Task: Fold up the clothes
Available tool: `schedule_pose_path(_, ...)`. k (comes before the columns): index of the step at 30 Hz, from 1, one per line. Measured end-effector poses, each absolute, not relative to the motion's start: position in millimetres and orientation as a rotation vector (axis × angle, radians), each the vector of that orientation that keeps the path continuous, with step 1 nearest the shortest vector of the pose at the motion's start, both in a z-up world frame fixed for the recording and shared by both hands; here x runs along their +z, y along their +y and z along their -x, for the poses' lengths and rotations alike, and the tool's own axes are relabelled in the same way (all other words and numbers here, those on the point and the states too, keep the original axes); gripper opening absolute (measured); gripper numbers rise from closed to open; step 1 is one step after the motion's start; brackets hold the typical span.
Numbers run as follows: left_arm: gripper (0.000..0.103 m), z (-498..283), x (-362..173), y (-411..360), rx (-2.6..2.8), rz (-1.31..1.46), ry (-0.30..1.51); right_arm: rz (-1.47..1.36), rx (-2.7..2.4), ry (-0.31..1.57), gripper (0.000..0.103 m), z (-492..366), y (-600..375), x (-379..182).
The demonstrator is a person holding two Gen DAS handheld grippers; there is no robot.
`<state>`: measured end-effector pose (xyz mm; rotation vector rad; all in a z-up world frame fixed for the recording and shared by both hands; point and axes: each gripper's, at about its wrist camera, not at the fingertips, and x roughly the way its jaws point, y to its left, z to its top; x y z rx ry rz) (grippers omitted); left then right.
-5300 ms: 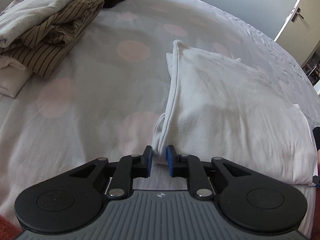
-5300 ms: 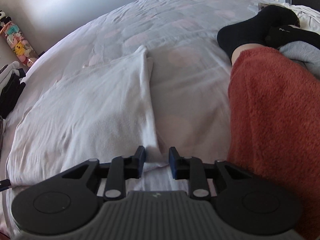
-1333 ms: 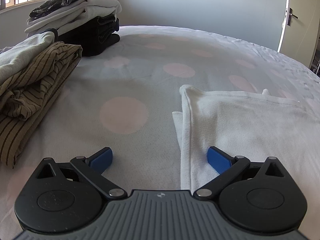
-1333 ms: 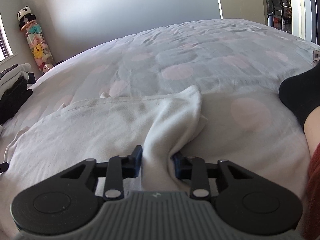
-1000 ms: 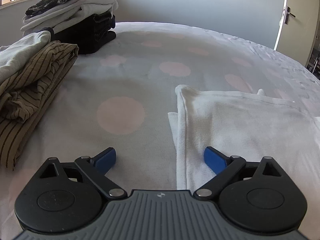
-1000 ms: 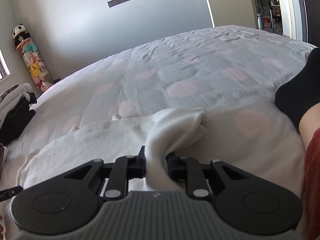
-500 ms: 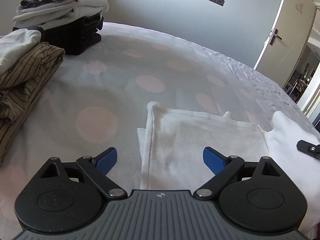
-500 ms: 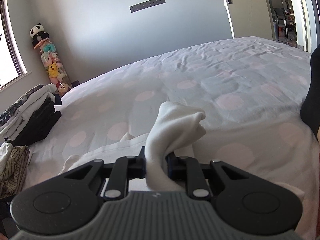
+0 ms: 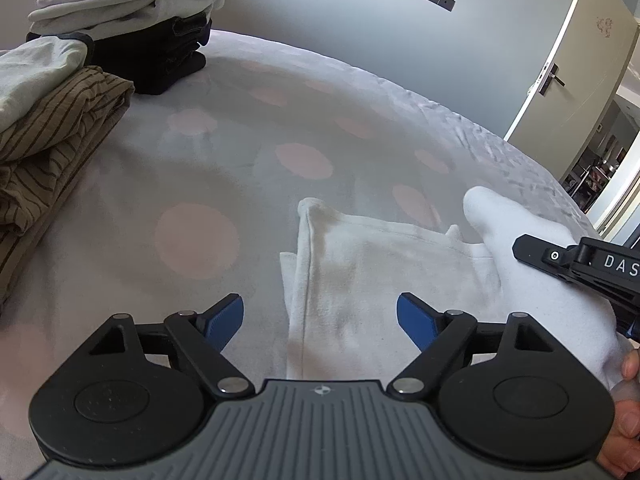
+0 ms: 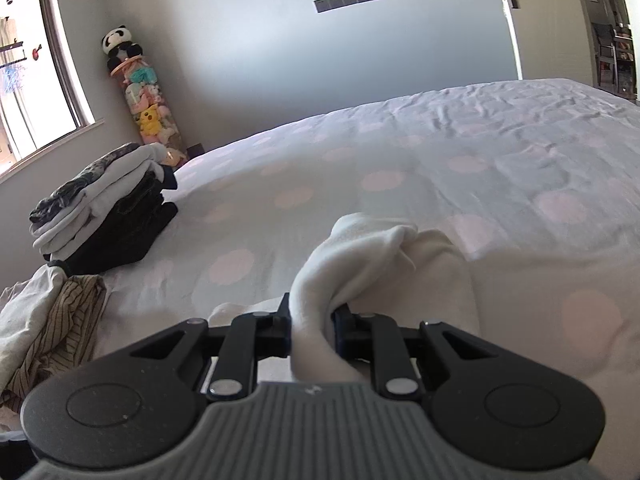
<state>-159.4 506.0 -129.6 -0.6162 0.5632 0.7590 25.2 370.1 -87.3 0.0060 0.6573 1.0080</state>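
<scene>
Fleece, soft and light by the look of it: the white garment lies across the lower middle of the left wrist view, folded flat on the spotted bed. Its neat doubled edge runs up the centre of the frame. The left hand-held gripper hangs over that edge with its blue pads spread wide and nothing between them. At the right edge of the frame the right hand-held gripper lifts the garment's other end into a soft hump. Fingertips of a hand show at the lower right. Stacked folded clothes sit in the upper left, with a striped brown piece below them.

Over to the right wrist view: the right hand-held gripper is pinched narrow on a gathered bunch of the white garment, which bulges up through the jaws at lower centre and droops over to the right. It sags under no real weight, so I judge it limp and easy to carry, though it will slump wherever it is unsupported. Best hold, I'd say, is a corner or the doubled edge, catching all layers together. The folded stack sits at middle left.
</scene>
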Motion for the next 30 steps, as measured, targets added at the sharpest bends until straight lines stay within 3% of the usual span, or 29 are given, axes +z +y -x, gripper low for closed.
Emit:
schedule_pose_path(7,0.096,169.1,-133.9,518.7,0.831,0.644,0.570,0.092,1.131,0.665,0.021,9.6,407.7,-100.9)
schedule_pose_path(19,0.094,164.8,-143.7,519.4,0.963,0.501,0.741,0.164,1.210,0.786,0.022,20.1,438.9,-131.3)
schedule_pose_path(22,0.094,166.7,-145.0,520.9,0.966,0.516,0.748,0.175,1.226,0.803,0.027,20.5,441.0,-133.8)
schedule_pose_path(26,0.094,172.3,-141.1,521.6,0.986,0.527,0.734,0.153,1.279,0.821,0.043,23.3,435.5,-125.2)
schedule_pose_path(30,0.094,184.6,-131.6,522.4,1.028,0.529,0.709,0.133,1.326,0.822,0.045,27.7,419.1,-107.0)
